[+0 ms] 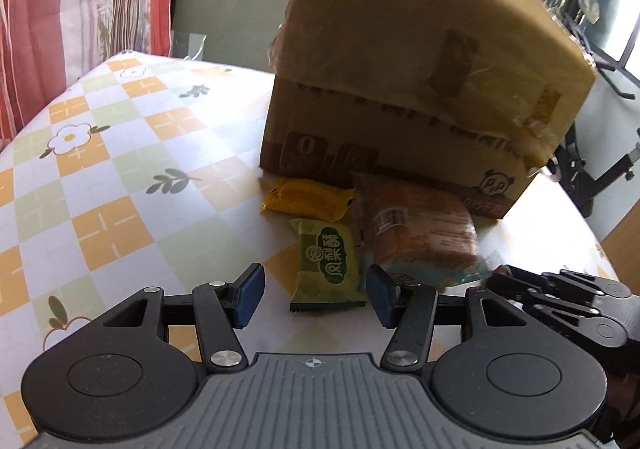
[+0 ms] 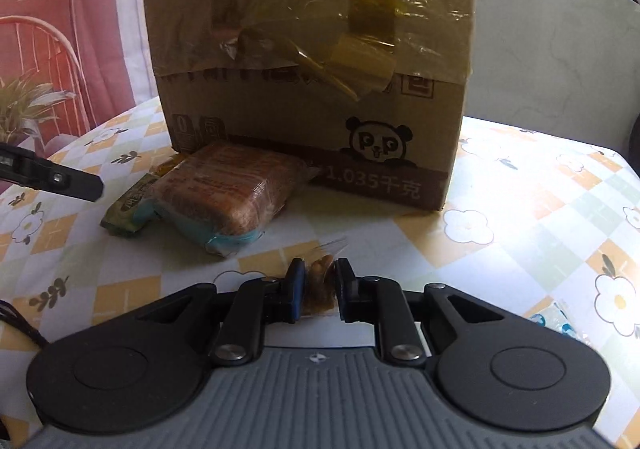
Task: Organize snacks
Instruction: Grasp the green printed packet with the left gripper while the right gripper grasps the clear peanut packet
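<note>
A taped cardboard box (image 1: 400,89) with a panda logo stands on the table; it also shows in the right wrist view (image 2: 312,69). In front of it lie a yellow snack packet (image 1: 306,197), a green snack packet (image 1: 328,263) and a wrapped loaf of sliced bread (image 1: 420,233), which also shows in the right wrist view (image 2: 232,189). My left gripper (image 1: 316,295) is open, its jaws on either side of the green packet's near end. My right gripper (image 2: 319,285) is shut on a small brown snack in clear wrap (image 2: 320,285), low over the table.
The table has a flower-patterned checked cloth (image 1: 100,177). A blue-and-clear wrapper (image 2: 560,319) lies at the right near my right gripper. Curtains and a lamp stand behind the table on the left. A black stand is off the table's right edge.
</note>
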A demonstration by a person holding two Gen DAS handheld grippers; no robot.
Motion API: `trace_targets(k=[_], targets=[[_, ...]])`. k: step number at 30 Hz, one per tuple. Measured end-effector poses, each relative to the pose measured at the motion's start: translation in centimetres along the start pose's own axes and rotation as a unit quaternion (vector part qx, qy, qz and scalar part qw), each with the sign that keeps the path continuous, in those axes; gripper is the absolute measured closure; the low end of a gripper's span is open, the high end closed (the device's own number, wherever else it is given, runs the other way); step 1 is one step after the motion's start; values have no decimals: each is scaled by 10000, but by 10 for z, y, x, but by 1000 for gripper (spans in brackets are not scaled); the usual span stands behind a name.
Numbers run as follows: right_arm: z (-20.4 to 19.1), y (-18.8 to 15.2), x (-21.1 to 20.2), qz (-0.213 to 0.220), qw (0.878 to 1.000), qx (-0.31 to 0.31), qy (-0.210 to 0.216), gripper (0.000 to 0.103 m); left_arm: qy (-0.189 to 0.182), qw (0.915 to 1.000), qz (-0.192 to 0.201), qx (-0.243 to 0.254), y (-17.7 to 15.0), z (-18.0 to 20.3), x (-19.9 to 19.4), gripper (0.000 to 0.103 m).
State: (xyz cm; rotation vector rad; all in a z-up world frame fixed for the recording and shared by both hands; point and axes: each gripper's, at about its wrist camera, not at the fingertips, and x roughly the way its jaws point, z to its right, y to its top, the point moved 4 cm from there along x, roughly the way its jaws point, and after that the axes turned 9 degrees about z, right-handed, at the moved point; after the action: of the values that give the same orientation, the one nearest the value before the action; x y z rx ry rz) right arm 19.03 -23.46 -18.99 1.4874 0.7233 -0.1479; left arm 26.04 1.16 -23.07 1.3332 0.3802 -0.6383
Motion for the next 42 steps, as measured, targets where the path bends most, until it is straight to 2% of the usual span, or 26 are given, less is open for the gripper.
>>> trace_targets(k=[12, 13, 18, 23, 25, 34, 42], targets=[[2, 0, -2, 33, 9999, 75, 62, 85, 217, 9994, -159, 227, -3, 9, 27, 47], [2, 0, -2, 33, 9999, 84, 71, 85, 220, 9993, -158, 276, -1, 10, 29, 49], [4, 0, -3, 32, 9998, 149, 116, 85, 247, 9984, -158, 477, 3, 19, 43, 49], [4, 0, -3, 31, 9997, 185, 134, 85, 449, 9950, -205, 869, 3, 29, 58, 52], [4, 0, -3, 31, 9997, 190, 136, 85, 523, 9940, -219, 933, 3, 32, 59, 62], [8, 0, -5, 35, 9992, 325, 210, 85, 393, 9966, -161, 710, -6, 30, 47, 62], [7, 0, -5, 31, 9993, 302, 200, 85, 368, 9962, -81, 786, -10, 30, 43, 62]])
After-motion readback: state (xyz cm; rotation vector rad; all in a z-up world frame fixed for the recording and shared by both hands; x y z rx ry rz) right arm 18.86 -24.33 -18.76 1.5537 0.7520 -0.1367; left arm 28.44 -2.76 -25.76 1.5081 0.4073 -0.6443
